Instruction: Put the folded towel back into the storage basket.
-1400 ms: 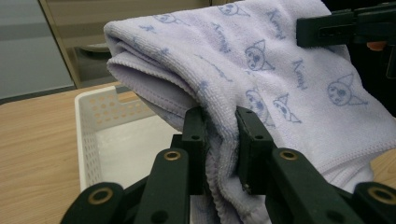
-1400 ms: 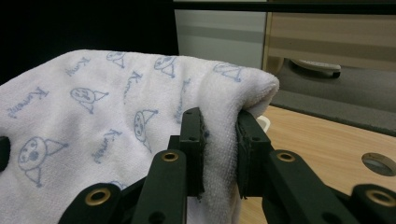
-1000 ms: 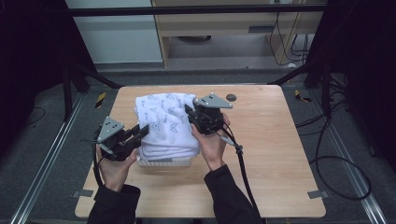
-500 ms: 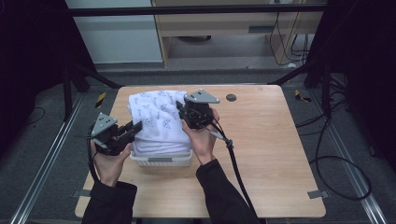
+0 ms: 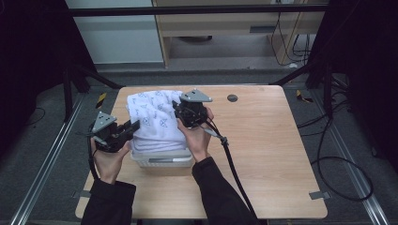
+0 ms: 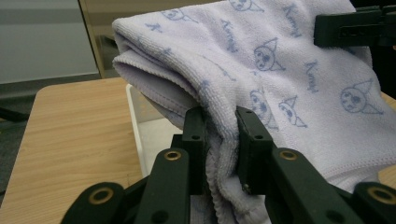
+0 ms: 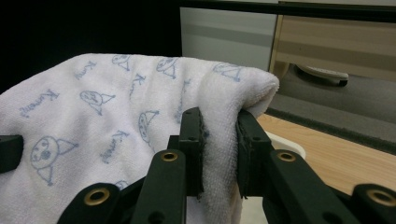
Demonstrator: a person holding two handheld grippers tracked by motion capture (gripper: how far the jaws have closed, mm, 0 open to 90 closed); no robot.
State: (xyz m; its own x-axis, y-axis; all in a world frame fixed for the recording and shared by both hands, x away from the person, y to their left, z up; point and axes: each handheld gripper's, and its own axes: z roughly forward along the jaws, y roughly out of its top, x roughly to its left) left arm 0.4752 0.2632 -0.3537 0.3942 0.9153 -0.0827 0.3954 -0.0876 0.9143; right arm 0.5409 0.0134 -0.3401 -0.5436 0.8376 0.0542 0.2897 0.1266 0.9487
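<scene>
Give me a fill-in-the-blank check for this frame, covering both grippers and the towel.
1. Both grippers are shut on the folded ____, white with a pale blue print.
2. The left gripper pinches the towel at the side toward the table's ____ edge.
3. Under the towel sits a white ____ with a raised rim.
4. The right gripper trails a black ____ across the wooden table.

Missing words: towel; left; bin; cable
</scene>
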